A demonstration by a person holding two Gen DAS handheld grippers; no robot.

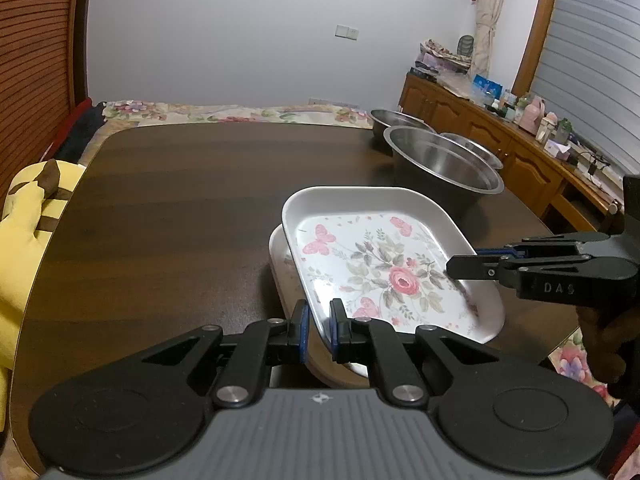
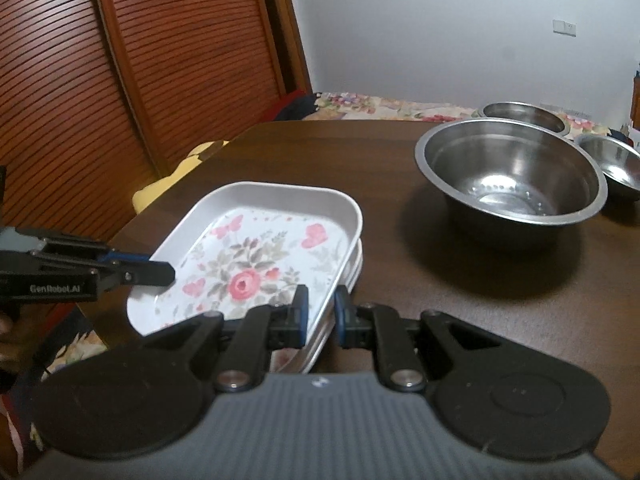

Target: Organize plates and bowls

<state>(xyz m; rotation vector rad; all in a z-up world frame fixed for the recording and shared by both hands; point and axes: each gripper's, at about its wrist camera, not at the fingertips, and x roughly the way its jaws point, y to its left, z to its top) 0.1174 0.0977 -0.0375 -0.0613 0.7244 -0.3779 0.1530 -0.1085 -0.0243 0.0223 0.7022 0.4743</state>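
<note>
Plates nearly stacked, bowls not yet.
L gripper [image 1: 318, 330] & R gripper [image 2: 321, 316] each clamp top plate [image 1: 384, 264] by its rims, over lower plate [image 1: 280, 264]; 3 bowls [image 2: 510, 172] sit apart, un-nested, on table [image 1: 168, 208].

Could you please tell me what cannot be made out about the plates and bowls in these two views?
- How many plates lie under the floral plate: both views, it covers them.
- Smallest bowl: right wrist view, cut by the picture's edge; left wrist view, mostly behind the big bowl.
- Far bowl: both views, inside hidden by the big bowl.
</note>
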